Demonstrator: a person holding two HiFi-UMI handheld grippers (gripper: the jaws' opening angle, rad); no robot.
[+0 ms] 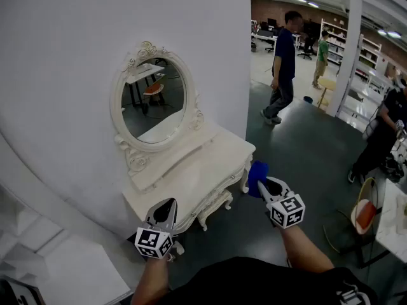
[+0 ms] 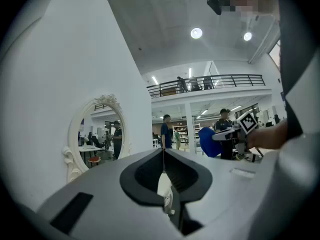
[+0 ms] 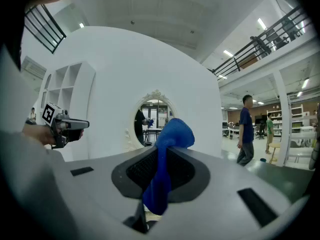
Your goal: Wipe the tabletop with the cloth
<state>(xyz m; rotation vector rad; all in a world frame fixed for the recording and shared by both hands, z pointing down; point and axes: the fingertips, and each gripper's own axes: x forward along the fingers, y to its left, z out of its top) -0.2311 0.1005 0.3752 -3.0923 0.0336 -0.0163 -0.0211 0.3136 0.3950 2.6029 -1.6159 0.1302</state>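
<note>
**Cloth clamped, off the worktop**

Blue cloth [image 3: 167, 149] is pinched in my right gripper [image 1: 266, 187] jaws, just beside the white worktop's [image 1: 203, 173] right end. My left gripper [image 1: 168, 205] jaws are pressed together with nothing between, at the worktop's near edge. Oval mirror [image 1: 152, 100] on the far side.

No legible text or numbers
</note>
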